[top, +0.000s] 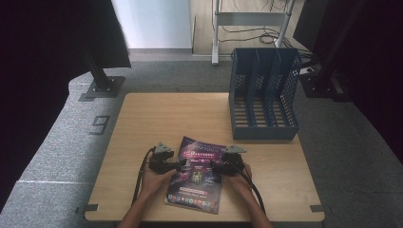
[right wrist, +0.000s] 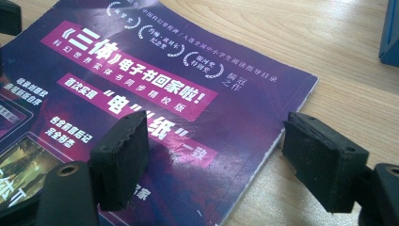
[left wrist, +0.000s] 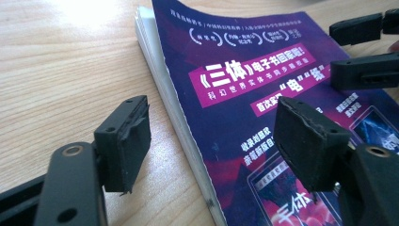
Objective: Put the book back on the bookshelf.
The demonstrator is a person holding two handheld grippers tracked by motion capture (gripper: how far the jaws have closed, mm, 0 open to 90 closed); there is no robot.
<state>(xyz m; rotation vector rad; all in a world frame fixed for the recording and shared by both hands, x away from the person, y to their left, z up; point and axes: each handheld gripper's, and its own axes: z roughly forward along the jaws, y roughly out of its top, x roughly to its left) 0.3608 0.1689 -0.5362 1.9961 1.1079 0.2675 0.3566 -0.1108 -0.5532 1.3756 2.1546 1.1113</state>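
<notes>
Left gripper [left wrist: 212, 141]: jaws apart, straddling the page-edge side of the magazine [left wrist: 263, 108]; one pad hangs over the bare table [left wrist: 61, 80], the other over the purple cover, neither pressing on it. Right gripper [right wrist: 214, 155]: jaws likewise apart, one pad above the cover, the other beyond the magazine's other long edge over the wood; nothing is clamped. In the high view the left gripper [top: 183, 165] and right gripper [top: 213, 167] face each other across the magazine [top: 198, 176], each held in a hand that enters from the bottom edge. The magazine lies flat, cover up, near the front edge of the table [top: 157, 114], slightly askew, its white and pink title block legible in both gripper views. Blue file rack [top: 264, 92]: stands at the far right of the table, well apart from the magazine; its slatted compartments, separated by upright dividers, hold nothing
</notes>
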